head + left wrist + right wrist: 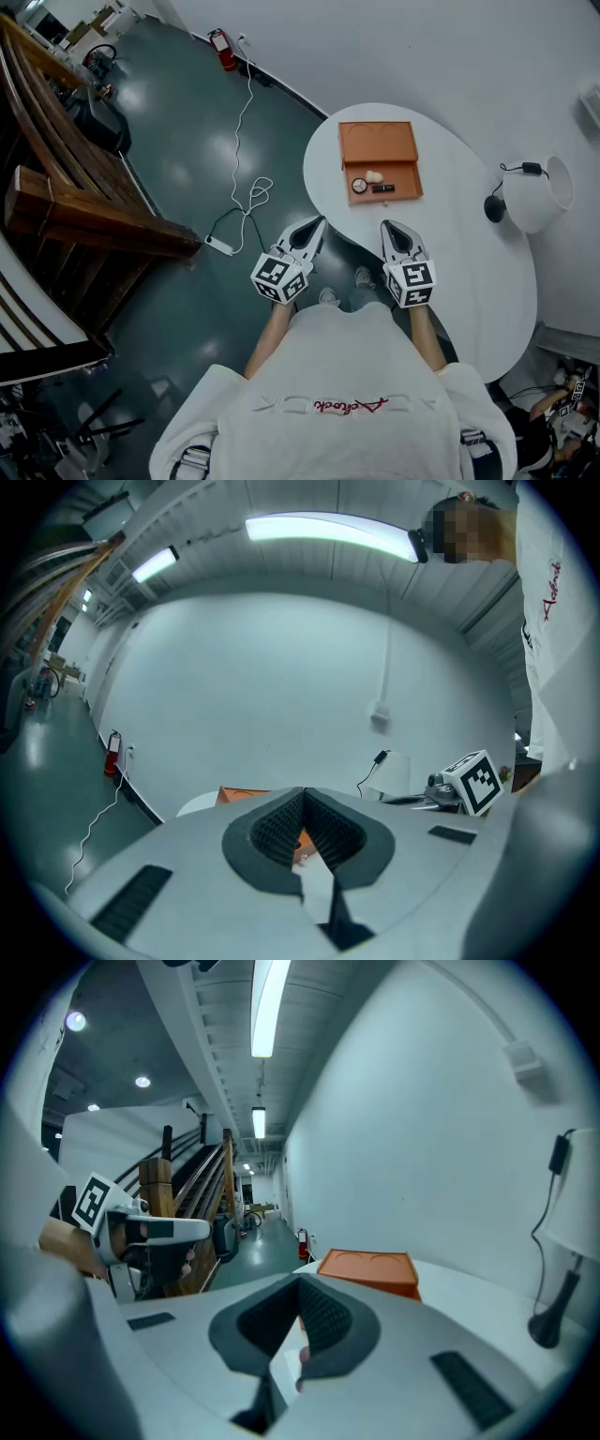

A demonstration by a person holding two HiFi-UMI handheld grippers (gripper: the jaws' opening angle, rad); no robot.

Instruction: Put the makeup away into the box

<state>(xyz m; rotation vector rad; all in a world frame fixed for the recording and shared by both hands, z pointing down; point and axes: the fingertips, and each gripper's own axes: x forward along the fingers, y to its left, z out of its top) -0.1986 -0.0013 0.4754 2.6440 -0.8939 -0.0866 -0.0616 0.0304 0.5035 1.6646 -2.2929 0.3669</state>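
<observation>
Hovering short of the box [379, 145]: left gripper [318, 222], right gripper [387, 226], jaws together; lamp [536, 195] nearby.

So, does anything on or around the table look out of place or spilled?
Nothing stands out. The box lies open on the table with the makeup inside it, and nothing has spilled. The only loose thing is a cable trailing over the floor.

Box [379, 146] on table [469, 281]; makeup [374, 178] in front half; lamp [536, 195] to R.
</observation>
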